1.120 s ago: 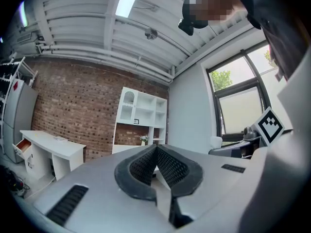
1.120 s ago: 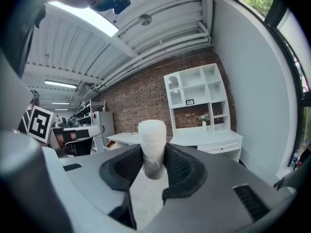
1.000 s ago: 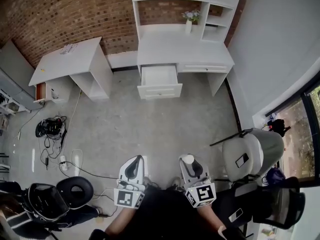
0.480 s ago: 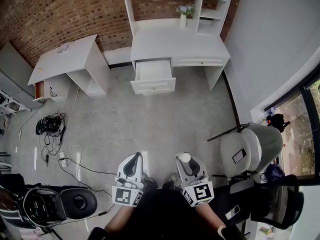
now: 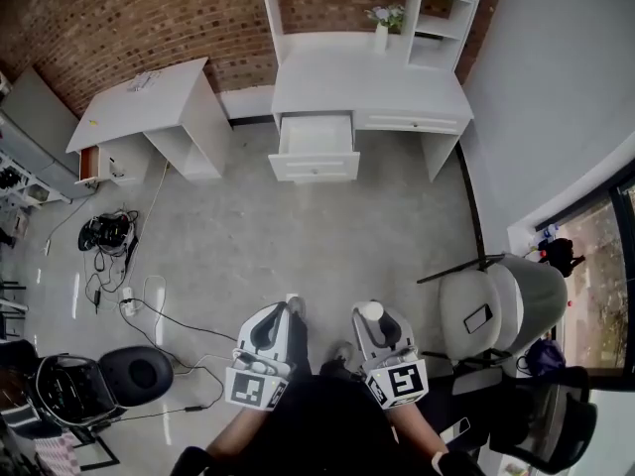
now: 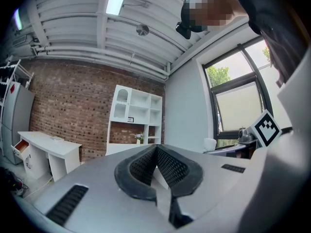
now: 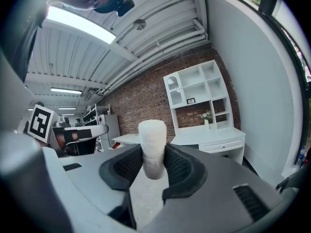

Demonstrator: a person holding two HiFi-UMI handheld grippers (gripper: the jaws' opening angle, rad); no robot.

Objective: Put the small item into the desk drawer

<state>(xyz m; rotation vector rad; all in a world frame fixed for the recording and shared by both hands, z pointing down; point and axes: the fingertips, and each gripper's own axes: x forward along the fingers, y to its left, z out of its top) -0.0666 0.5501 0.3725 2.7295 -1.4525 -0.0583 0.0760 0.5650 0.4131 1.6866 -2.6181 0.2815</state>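
Carrying the small white fuzzy cylinder [image 5: 371, 311] in my right hand-held gripper [image 5: 373, 317].

Head view:
- The cylinder's round end faces up, so its long axis is vertical.
- The left hand-held gripper [image 5: 274, 317] sits beside the right one, about level with it.
- The open white drawer [image 5: 316, 137] sticks out of the left half of the white bench with shelf unit [image 5: 369, 85].
- The drawer is well apart from both hands, across the grey concrete floor [image 5: 327, 236].
- It lies straight ahead, roughly between the two grippers, so from the right one the line runs ahead and slightly left.
- Neither hand looks nearer. The right has the load, so I judge it's the one to go.

Left gripper view:
- The left hand-held gripper [image 6: 156, 150] has its jaws closed together with nothing between them.
- The bench [image 6: 127, 147] shows far off, just left of the tips.

Right gripper view:
- The right hand-held gripper [image 7: 153, 165] has its pads pressed on the cylinder [image 7: 152, 141] from both sides.
- The cylinder stands upright, with its top well above the jaws.
- The bench [image 7: 210, 132] is ahead and right of the cylinder.
- I only see its shut right-hand drawer front. I can't make out the open one, which I judge is behind the cylinder.

Coming move, as I read it: close the floor gap, then drop the cylinder in from above.
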